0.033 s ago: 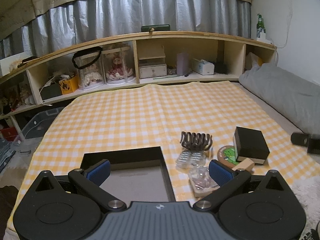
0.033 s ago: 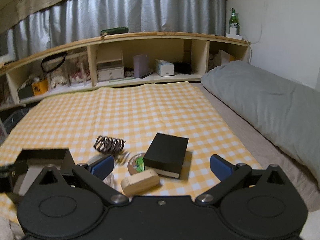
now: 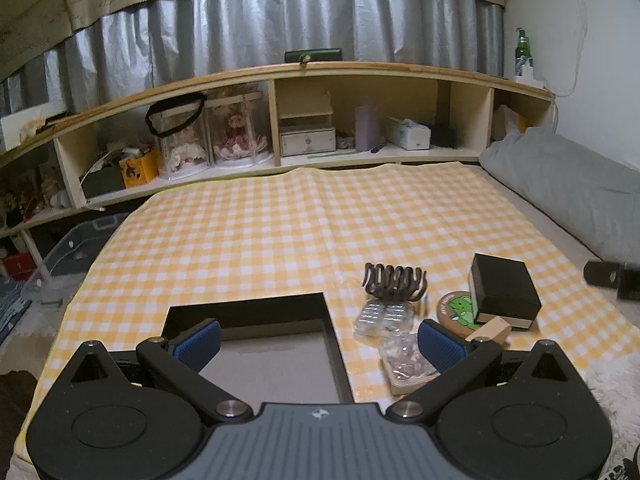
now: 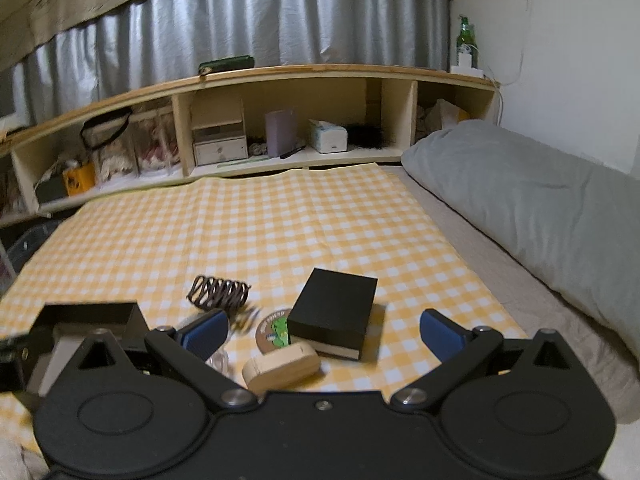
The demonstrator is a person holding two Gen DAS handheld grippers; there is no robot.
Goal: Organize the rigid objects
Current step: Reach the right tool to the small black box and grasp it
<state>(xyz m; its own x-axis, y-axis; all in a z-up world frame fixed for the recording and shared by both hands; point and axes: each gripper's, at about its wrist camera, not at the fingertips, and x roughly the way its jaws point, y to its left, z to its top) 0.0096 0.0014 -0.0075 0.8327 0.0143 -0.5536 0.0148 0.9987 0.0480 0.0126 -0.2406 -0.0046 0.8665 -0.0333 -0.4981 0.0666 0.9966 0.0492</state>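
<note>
Rigid objects lie in a loose cluster on the yellow checked cloth (image 3: pixel 280 232), toward its near right part. Farthest left sits an open black tray (image 3: pixel 256 344) with a grey floor, nothing visible inside it; the left gripper (image 3: pixel 318 340) hangs above its near right corner, jaws spread wide and holding nothing. Just right of the tray lies a clear ribbed plastic case (image 3: pixel 383 316), with a second clear packet (image 3: pixel 406 364) nearer the camera, partly behind the gripper's right blue pad. Behind the ribbed case stands a dark brown claw hair clip (image 3: pixel 394 282), touching or nearly touching it. Further right is a round coaster with a green cartoon figure (image 3: pixel 458 312); a black box with a pale base (image 3: pixel 504 290) overlaps its right edge, and a pale wooden oval piece (image 4: pixel 280 366) lies in front of both. The right gripper (image 4: pixel 324 336) hovers over the box and wooden piece, its jaws also wide apart and empty. Along the right runs a grey pillow (image 4: pixel 540 208).
</note>
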